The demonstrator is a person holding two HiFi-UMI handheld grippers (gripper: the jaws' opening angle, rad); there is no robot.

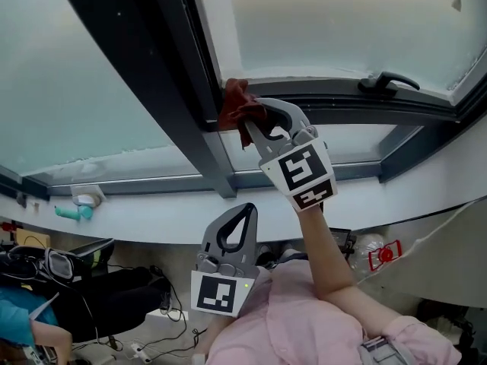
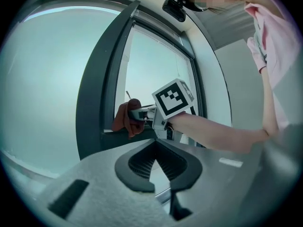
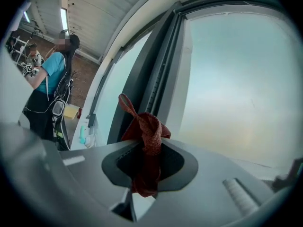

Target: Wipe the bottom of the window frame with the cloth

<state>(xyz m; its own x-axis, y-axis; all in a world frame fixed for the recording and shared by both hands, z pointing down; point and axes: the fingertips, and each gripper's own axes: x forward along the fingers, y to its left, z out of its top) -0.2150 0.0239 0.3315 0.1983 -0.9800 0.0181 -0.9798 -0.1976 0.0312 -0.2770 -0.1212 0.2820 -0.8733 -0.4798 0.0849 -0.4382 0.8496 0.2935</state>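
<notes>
While the right gripper [image 1: 251, 125] grips the red cloth [image 1: 236, 102], the cloth touches the dark window frame [image 1: 335, 91] beside the mullion [image 1: 199, 120]. Left gripper [image 1: 245, 210] held apart from the frame; jaws together, nothing between them.

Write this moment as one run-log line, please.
right tool shut on red cloth | cloth at window frame corner | left tool shut, empty, held low

Rust-red cloth [image 1: 237, 105], dark grey window frame [image 1: 185, 78], pale pink shirt [image 1: 297, 325], grey right hand-held gripper [image 1: 247, 122] with black-and-white square markers [image 1: 303, 172]
</notes>
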